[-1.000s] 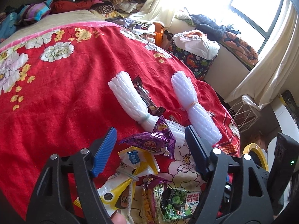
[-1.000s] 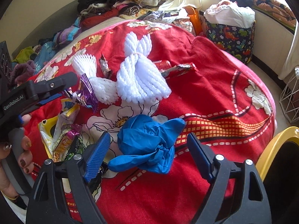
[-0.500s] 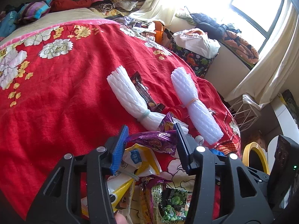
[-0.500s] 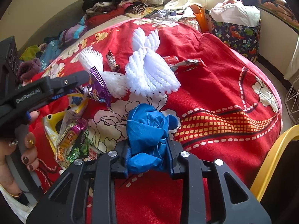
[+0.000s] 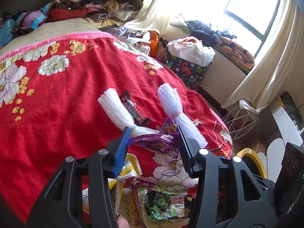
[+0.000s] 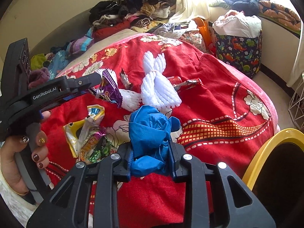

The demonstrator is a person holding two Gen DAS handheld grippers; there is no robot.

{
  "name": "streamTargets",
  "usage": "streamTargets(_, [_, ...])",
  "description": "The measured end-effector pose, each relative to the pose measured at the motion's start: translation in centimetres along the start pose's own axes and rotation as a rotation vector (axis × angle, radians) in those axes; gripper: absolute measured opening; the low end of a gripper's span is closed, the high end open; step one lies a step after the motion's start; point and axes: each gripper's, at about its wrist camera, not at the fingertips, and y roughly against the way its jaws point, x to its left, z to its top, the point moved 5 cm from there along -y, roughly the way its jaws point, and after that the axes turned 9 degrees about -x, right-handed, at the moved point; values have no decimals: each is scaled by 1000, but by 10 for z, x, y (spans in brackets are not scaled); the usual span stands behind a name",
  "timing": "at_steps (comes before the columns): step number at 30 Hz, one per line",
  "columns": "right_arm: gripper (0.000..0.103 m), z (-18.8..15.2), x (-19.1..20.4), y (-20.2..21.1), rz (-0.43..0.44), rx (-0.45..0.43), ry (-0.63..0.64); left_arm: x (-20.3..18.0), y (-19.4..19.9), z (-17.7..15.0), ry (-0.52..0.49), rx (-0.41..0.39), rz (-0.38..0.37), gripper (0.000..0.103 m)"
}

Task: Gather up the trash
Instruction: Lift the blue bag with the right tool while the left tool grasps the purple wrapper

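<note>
My left gripper (image 5: 153, 142) is shut on a purple snack wrapper (image 5: 155, 141) and holds it above the red bedspread (image 5: 57, 98); the wrapper also shows in the right wrist view (image 6: 109, 91). My right gripper (image 6: 151, 157) is shut on a crumpled blue glove (image 6: 150, 133), lifted off the bed. Two white foam nets (image 5: 117, 112) (image 5: 176, 110), a dark bar wrapper (image 5: 131, 110), a yellow wrapper (image 6: 81, 131) and a green snack packet (image 5: 165, 207) lie on the bed. A yellow-rimmed bin (image 6: 275, 152) stands at the lower right.
Piled clothes (image 6: 136, 5) lie at the head of the bed. A dinosaur-print laundry bag (image 6: 239, 51) stands by the window wall. A white wire basket (image 5: 241, 119) stands on the floor. A red wrapper (image 6: 188, 82) lies beside the foam net.
Both grippers went from open to shut: the left closed on the purple wrapper and lifted it, the right closed on the blue glove and raised it off the bed.
</note>
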Motion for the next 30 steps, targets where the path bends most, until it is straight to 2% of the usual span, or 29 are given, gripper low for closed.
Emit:
streamTargets(12, [27, 13, 1, 31, -5, -63, -17, -25, 22, 13, -39, -45, -49, 41])
streamTargets(30, [27, 18, -21, 69, -68, -144, -63, -64, 35, 11, -98, -51, -139, 41])
